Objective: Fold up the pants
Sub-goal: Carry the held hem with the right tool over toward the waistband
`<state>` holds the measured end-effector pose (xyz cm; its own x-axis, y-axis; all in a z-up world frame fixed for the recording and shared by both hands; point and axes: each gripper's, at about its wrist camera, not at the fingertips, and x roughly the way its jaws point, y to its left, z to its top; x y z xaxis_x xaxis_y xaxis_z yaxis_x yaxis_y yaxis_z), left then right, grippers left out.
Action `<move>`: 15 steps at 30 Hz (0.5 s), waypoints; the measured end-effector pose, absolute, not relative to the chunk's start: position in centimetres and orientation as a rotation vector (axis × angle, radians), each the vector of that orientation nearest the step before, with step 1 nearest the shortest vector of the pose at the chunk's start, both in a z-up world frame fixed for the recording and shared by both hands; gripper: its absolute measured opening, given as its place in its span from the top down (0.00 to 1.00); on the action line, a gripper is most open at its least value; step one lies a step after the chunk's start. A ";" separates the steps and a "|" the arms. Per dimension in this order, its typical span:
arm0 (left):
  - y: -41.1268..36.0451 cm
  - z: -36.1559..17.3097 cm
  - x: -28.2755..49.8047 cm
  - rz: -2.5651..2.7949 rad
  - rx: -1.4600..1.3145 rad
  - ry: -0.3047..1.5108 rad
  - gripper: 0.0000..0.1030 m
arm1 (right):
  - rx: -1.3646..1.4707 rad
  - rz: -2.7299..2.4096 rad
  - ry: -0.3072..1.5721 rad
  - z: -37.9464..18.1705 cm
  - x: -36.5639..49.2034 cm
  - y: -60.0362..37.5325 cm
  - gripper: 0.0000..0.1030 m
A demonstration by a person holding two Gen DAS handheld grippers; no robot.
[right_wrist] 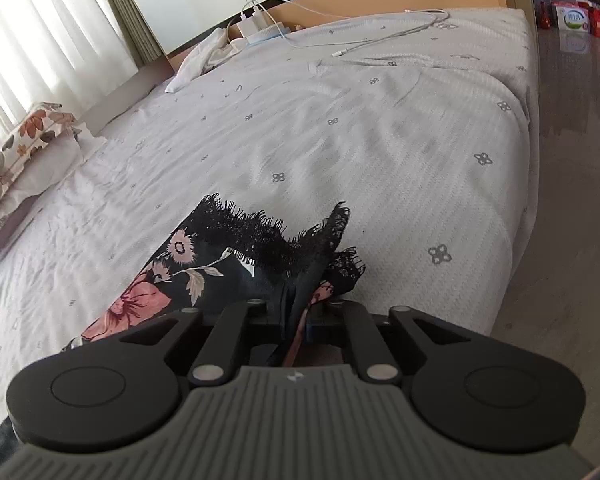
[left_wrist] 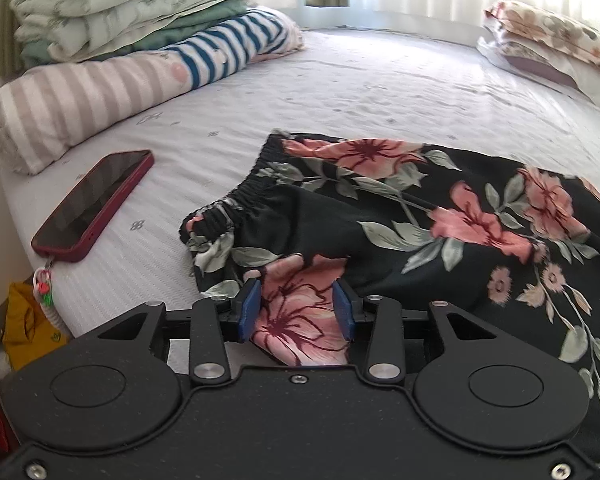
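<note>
Black pants with pink flowers and green leaves lie flat on the white bed. Their elastic waistband points toward the left. My left gripper is at the near edge below the waistband. Its blue pads stand apart, and a flat fold of flowered cloth lies between them. In the right wrist view the fringed black hem of the pants is bunched in front of my right gripper. A thin strip of cloth hangs between its fingers, which stand wider than the strip.
A red phone with a charm lies left of the waistband near the bed's edge. A striped bolster and stacked quilts fill the far left. A floral pillow is far right. A white charger cable lies by the headboard; floor borders the bed.
</note>
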<state>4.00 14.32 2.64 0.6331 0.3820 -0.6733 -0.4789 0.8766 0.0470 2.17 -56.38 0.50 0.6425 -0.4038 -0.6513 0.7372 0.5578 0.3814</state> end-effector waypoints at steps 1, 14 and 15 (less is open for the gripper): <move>14.2 2.9 4.0 0.485 -0.134 0.735 0.62 | 0.688 -0.707 0.539 0.6 2.1 -56.2 0.65; 7.9 6.4 3.0 0.215 -0.036 0.683 0.54 | 0.533 -0.601 0.566 3.4 2.1 -52.2 0.27; 6.9 6.5 3.0 0.184 -0.024 0.679 0.54 | 0.531 -0.605 0.569 3.3 2.0 -52.2 0.27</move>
